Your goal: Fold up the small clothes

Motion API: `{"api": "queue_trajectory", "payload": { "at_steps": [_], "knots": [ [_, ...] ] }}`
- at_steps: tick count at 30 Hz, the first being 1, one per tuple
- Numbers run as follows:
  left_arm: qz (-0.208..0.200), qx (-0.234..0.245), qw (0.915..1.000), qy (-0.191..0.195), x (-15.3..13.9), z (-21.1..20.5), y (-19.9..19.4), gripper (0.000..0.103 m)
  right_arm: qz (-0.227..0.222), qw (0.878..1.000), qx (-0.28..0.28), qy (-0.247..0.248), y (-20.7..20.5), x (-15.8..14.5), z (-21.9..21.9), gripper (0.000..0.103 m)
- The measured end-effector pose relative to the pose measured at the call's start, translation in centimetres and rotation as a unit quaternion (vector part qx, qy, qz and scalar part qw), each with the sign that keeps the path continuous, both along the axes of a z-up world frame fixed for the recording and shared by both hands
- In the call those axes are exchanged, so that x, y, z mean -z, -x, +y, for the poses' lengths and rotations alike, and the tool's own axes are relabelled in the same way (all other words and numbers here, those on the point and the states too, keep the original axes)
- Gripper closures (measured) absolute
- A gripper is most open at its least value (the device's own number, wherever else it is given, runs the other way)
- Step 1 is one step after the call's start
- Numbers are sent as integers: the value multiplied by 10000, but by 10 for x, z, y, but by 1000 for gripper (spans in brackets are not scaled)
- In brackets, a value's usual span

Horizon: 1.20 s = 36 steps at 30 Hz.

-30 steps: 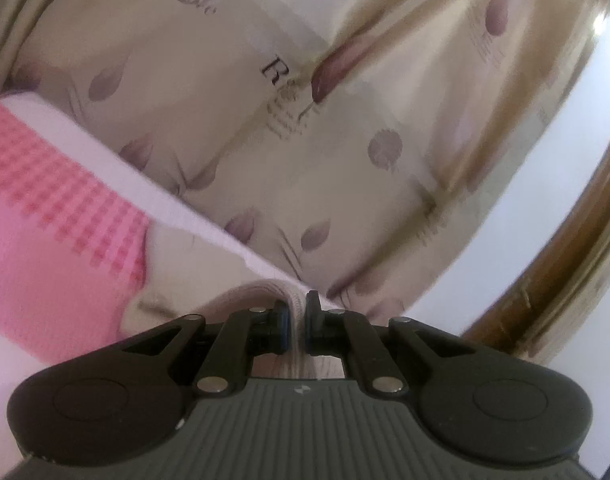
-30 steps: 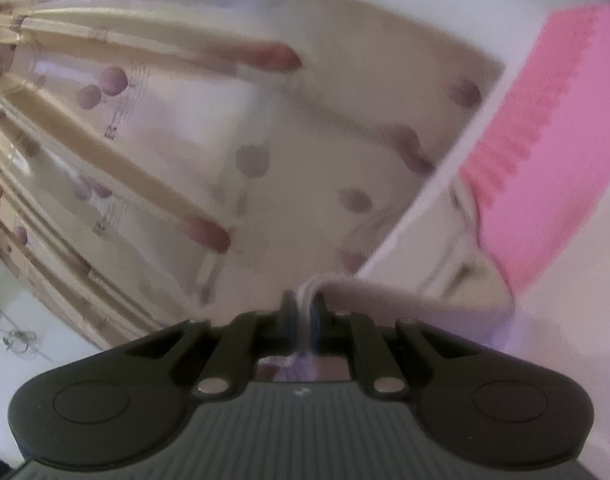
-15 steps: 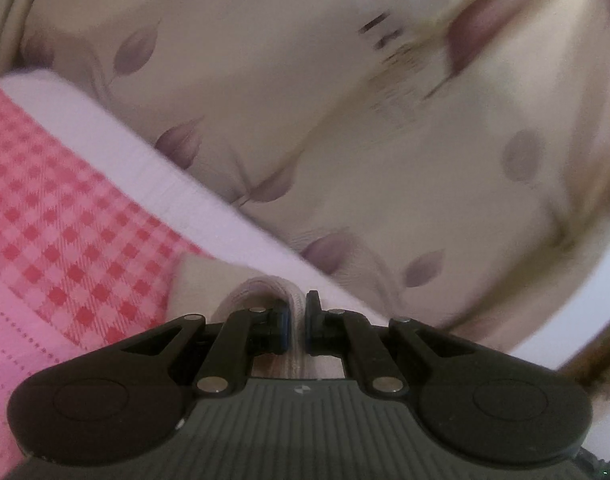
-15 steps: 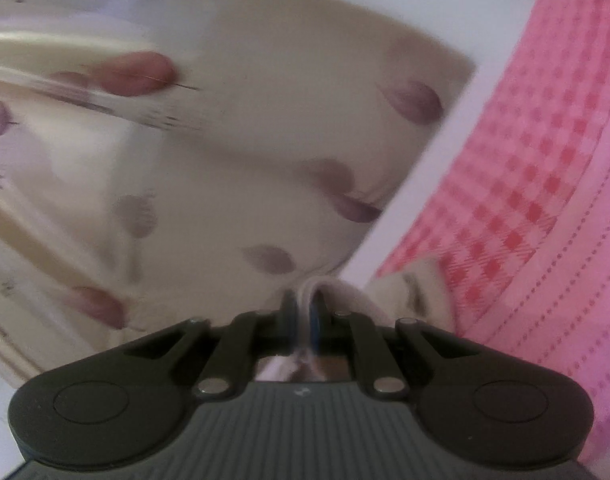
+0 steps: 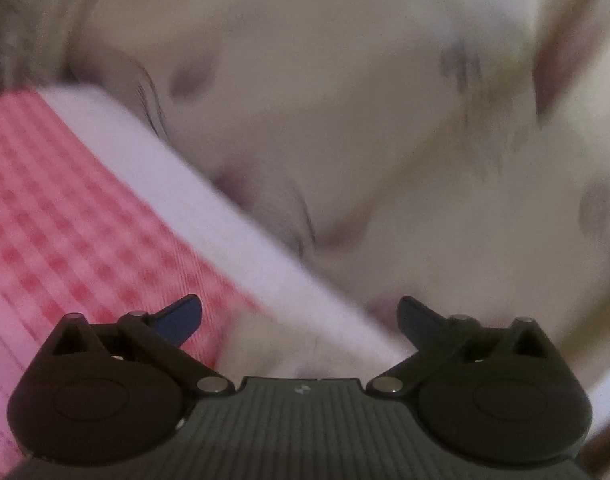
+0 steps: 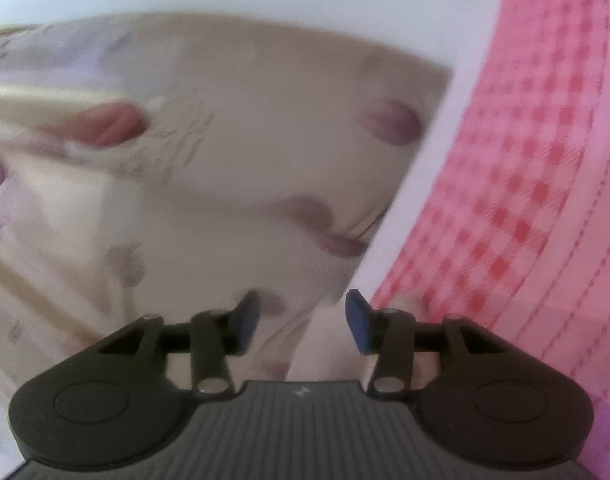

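A small pale beige garment (image 5: 277,344) lies at the edge of the pink checked cloth (image 5: 65,220). My left gripper (image 5: 299,318) hangs just over it. Its jaws are opening and stand wide, and the blue pads (image 5: 181,316) touch nothing. In the right wrist view the same garment (image 6: 333,356) shows low between and behind the fingers. My right gripper (image 6: 303,320) is also opening, with a gap on each side of the fabric and no pad pressing on it. Most of the garment is hidden under both gripper bodies.
The pink checked cloth (image 6: 525,200) covers a surface with a white edge (image 5: 209,204). Beyond that edge hangs a cream curtain (image 5: 365,120) with mauve leaf prints, also in the right wrist view (image 6: 225,168). Both pictures are blurred.
Both grippers were shut on a fold of the pale garment; both have let go and opened. They came down and closer to the checked cloth, where the garment now rests.
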<state>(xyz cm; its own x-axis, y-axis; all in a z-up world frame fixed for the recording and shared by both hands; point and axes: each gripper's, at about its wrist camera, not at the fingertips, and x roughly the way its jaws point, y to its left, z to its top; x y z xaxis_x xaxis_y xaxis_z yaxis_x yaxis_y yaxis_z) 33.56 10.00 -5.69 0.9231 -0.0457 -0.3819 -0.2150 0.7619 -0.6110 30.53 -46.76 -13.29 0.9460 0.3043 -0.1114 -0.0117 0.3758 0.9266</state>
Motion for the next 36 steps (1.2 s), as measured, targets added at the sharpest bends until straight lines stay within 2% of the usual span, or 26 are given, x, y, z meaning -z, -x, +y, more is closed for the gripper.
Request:
{"api": "queue_trajectory", "payload": {
  "at_steps": [2,4,6,9,11,13,14,15,16,17,18,19,20,21,23,25,27,29,31,33,36],
  "knots": [
    [24,113,9998,147,-7,9,1,1,2,9978,-503,436,5,-8,17,56],
    [16,174,9998,91,-12,10,7,1,208,9851,-1136,1274,3,-17,47,56],
    [40,420,9990,-123,-16,5,14,1,338,9626,-1771,2022,-4,-22,80,56],
    [41,844,9944,-636,-18,-13,25,1,615,9192,-2456,3017,-25,-24,127,57],
    [87,1210,9879,-967,-17,-26,33,1,688,8984,-2708,3389,-44,-24,150,57],
    [151,1503,9816,-1166,-12,-37,39,1,708,8836,-2800,3685,-70,-28,166,57],
    [179,1633,9782,-1273,-11,-42,42,1,712,8833,-2778,3709,-83,-29,168,57],
    [197,1722,9759,-1324,-9,-45,44,1,749,8894,-2552,3718,-98,-32,167,58],
    [220,1805,9741,-1341,-7,-48,45,1,775,9030,-2219,3595,-112,-34,162,57],
    [250,1877,9727,-1339,-5,-51,46,1,699,9275,-1846,3175,-121,-34,151,57],
    [274,1941,9716,-1328,-3,-52,48,1,598,9535,-1522,2532,-125,-33,137,57],
    [306,2045,9695,-1317,-2,-55,48,1,501,9716,-1306,1907,-122,-31,126,56],
    [365,2191,9660,-1324,0,-57,48,1,302,9798,-1254,1530,-115,-31,122,56],
    [442,2402,9603,-1350,2,-63,47,1,51,9813,-1286,1428,-107,-32,122,56],
    [446,2707,9513,-1407,7,-71,45,1,-223,9736,-1356,1821,-83,-37,129,56],
    [443,2752,9480,-1534,10,-82,40,1,-336,9647,-1541,2110,-54,-34,135,56],
    [513,2686,9505,-1473,13,-86,28,1,-289,9550,-1563,2505,-30,-31,139,56],
    [632,2502,9552,-1449,15,-88,12,1,-142,9340,-1521,3230,-12,-27,149,56],
    [817,2152,9582,-1700,17,-87,-5,2,-67,9151,-1509,3739,1,-21,158,53],
    [963,1730,9606,-1949,18,-80,-13,3,200,9013,-1551,4041,2,-13,165,45],
    [1124,1410,9668,-1810,25,-57,-8,3,276,9034,-1594,3971,1,5,165,40]
  ]
}}
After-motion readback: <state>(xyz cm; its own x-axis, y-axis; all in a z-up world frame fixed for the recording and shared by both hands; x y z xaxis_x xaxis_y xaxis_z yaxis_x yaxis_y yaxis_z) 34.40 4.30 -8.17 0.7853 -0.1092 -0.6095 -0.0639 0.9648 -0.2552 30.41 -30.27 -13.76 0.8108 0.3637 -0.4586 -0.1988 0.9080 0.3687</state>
